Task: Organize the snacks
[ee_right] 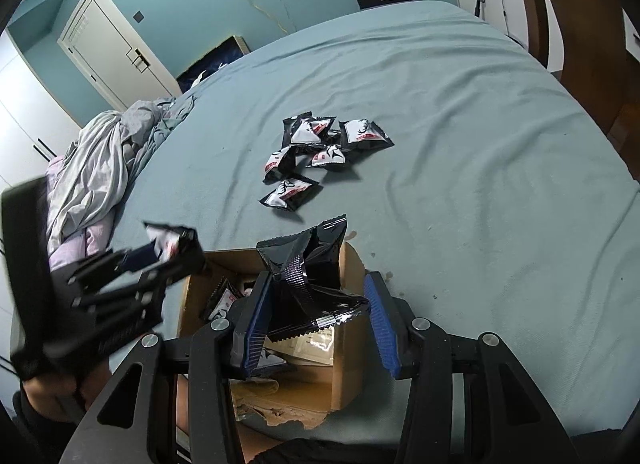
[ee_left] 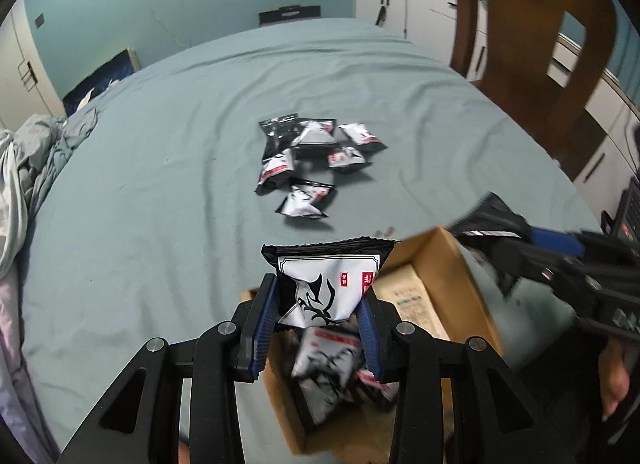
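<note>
Both grippers hover over the cardboard box (ee_left: pixel 460 264) to drop packets in: left gripper (ee_left: pixel 320 312) pinches a white packet (ee_left: pixel 328 284); right gripper (ee_right: pixel 320 312) clamps a black packet (ee_right: pixel 308 272).

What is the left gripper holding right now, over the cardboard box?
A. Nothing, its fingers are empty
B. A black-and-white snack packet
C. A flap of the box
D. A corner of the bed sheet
B. In the left wrist view the left gripper has its blue-padded fingers closed on a black-and-white snack packet, held above the open cardboard box, which already has packets inside.
</note>
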Available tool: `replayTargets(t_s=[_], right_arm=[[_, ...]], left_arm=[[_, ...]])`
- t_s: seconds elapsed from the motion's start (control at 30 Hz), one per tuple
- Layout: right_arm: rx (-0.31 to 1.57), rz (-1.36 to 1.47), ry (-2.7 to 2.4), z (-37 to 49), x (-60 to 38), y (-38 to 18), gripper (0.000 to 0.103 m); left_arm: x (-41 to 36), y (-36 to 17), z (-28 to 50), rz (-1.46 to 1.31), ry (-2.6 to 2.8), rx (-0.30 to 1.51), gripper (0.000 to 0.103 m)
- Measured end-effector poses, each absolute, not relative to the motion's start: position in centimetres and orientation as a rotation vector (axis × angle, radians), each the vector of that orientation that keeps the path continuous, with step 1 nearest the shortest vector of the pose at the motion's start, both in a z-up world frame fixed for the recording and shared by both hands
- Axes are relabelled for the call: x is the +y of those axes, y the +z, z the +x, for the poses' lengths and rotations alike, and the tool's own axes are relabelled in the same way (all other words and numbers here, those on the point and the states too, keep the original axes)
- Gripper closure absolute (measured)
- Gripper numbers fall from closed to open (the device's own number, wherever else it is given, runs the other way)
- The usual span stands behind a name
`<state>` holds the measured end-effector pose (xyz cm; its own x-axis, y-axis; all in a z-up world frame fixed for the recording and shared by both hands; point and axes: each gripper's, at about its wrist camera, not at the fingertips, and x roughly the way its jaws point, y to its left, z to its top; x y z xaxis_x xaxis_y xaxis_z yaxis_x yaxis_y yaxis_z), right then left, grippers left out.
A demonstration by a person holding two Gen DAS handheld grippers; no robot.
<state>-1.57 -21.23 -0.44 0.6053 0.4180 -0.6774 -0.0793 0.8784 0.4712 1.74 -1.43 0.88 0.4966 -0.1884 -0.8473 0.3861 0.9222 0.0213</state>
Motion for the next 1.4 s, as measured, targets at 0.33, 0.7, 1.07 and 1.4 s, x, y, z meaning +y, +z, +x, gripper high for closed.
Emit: replayTargets(t_s=[0.33, 0.7, 1.07, 1.4], right_arm=[[0.847, 0.347, 0.305, -2.3, -20.5, 0.0, 0.058], [0.844, 0.341, 0.312, -2.5, -20.7, -0.3, 0.058], [0.879, 0.267, 0.368, -2.2, -18.9, -0.4, 0.058], [0.936, 0.208, 0.378, -1.8, -17.1, -1.0, 0.044]], left_arm=[[-2.4, -0.1, -1.0, 0.258, -0.391, 1.008, 0.064], [-1.1, 0.8, -0.3, 0.264, -0.268, 0.928, 0.021], [1.1, 0.6, 1.3, 0.221, -0.135, 0.943, 0.021], [1.2, 0.9, 1.2, 0.232, -0.117, 0.931, 0.021]])
